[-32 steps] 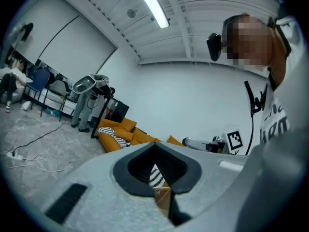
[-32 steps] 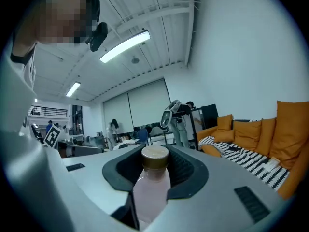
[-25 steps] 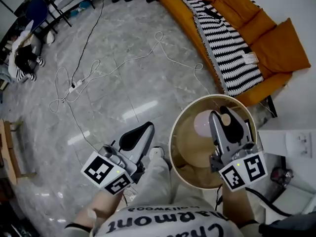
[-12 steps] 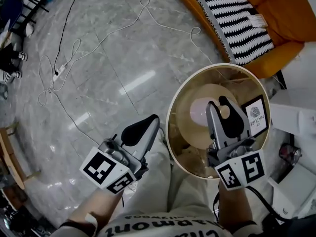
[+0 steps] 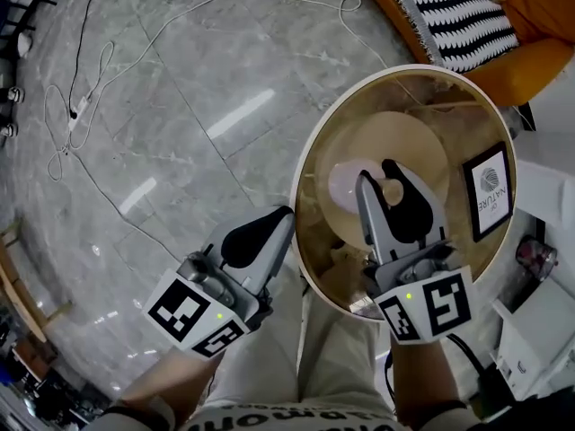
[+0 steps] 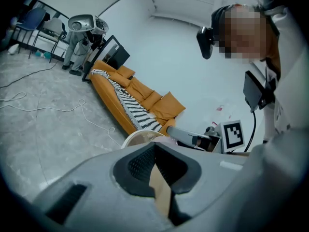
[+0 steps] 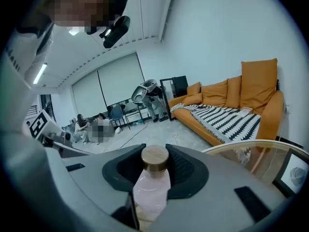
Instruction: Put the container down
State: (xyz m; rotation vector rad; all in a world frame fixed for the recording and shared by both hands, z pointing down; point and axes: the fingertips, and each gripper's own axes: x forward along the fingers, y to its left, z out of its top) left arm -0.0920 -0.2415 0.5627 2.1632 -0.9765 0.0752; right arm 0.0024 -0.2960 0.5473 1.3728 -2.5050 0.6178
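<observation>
Over the round, gold-rimmed glass counter (image 5: 449,106), the right gripper (image 5: 393,182) is clenched on a pale pink translucent bottle with a round wooden cap (image 7: 152,185). In the right gripper view the black pads press the bottle's neck and shoulder from both sides, just below the cap, and the cap points away along the jaws. From the head view the bottle sits within the counter's outline. Whether its base touches the glass is hard to judge from this steep angle, and it looks to be held clear of it.

A black-framed white print (image 5: 490,191) is on the right part of the same counter, apart from the bottle.

The left gripper (image 5: 269,232) hangs to the left of the counter, its tip just beside the gold rim, above the grey marble floor (image 5: 180,151). Its black pads are drawn together and grasp nothing. The left gripper view shows only a thin tan strip along their seam, which seems to belong to the gripper itself.

Beyond the counter stands an orange sofa (image 7: 231,98) with a black-and-white striped blanket (image 5: 458,12) draped over its seat.
</observation>
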